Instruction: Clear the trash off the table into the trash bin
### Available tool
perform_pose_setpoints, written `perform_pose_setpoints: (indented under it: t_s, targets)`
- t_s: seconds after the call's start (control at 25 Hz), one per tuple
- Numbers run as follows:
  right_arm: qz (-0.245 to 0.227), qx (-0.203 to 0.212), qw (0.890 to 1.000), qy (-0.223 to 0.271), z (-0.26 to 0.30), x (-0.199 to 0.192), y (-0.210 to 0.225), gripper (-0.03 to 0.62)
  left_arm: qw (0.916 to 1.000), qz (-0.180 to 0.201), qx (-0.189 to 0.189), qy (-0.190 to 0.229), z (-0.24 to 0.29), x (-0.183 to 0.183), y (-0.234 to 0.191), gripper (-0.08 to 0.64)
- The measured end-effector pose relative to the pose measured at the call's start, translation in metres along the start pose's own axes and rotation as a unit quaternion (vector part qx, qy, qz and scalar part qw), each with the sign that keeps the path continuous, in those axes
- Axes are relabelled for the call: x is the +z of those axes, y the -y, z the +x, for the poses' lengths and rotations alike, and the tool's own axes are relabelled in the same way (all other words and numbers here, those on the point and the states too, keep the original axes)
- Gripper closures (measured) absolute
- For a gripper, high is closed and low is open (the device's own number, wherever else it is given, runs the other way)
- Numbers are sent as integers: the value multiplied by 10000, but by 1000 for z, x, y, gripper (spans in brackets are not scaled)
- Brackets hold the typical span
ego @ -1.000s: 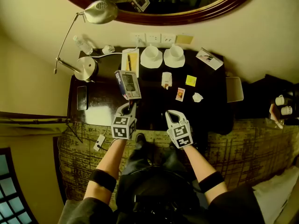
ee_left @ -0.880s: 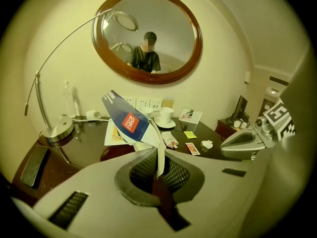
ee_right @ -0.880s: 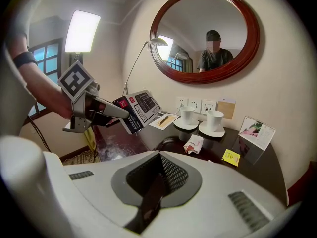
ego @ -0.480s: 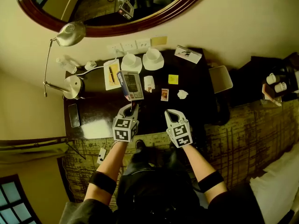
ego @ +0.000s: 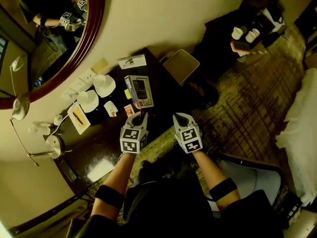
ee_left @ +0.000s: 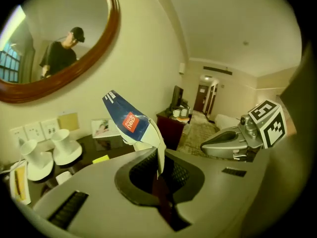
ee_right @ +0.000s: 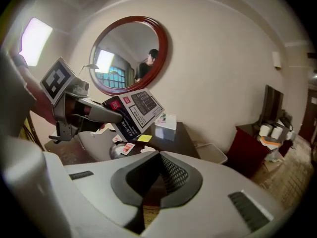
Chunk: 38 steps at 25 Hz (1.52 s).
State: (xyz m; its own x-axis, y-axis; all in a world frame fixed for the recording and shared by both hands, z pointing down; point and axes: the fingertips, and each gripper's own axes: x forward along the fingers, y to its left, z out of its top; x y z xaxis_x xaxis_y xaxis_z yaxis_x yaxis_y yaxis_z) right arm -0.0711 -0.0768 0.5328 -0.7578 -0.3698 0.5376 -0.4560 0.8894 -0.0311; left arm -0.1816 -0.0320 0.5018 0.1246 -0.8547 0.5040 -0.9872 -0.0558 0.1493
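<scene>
left gripper [ee_left: 158, 160]: jaws shut tight on the lower edge of a blue-and-white calculator box [ee_left: 130, 124], which stands tilted at 12 o'clock from the jaw tips. right gripper [ee_right: 148, 182]: jaws together, nothing between them. in the head view it sits at 3 o'clock of the left gripper, apart from it. the box is held above the dark table [ego: 94, 138]. lying on the table, at 7 to 9 o'clock of the box: a small card [ego: 130, 110], a white packet [ego: 111, 108], two cups on saucers [ego: 105, 85]. trash bin [ego: 181, 66]: pale, just beside the table end, at 1 o'clock of the box.
</scene>
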Motion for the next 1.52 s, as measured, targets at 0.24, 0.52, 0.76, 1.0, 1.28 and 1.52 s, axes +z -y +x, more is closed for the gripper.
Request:
perform_pose_setpoints:
  t_s: [0.24, 0.52, 0.76, 1.0, 1.28, 1.52]
  targets:
    - [740, -1246, 9894, -15, -81, -45, 103, 589, 9902, 612, -1252, -114, 76, 25, 120, 559]
    - [1449, -2271, 9630, -20, -173, -110, 172, 589, 9660, 1131, -2282, -451, 119, 13, 245, 559]
    - [1861, -2569, 9483, -107, -196, -157, 187, 589, 9498, 1272, -2722, -871, 138, -22, 293, 559]
    - [2170, -2591, 9408, -245, -179, -211, 198, 589, 9390, 1212, -2927, -1339, 170, -82, 315, 559]
    - [2623, -2553, 9291, -530, -127, -305, 200, 589, 9240, 1105, -3000, -2098, 211, -194, 313, 559]
    - [2828, -2418, 9252, -747, -74, -382, 194, 589, 9188, 889, -2878, -2552, 251, -290, 296, 559]
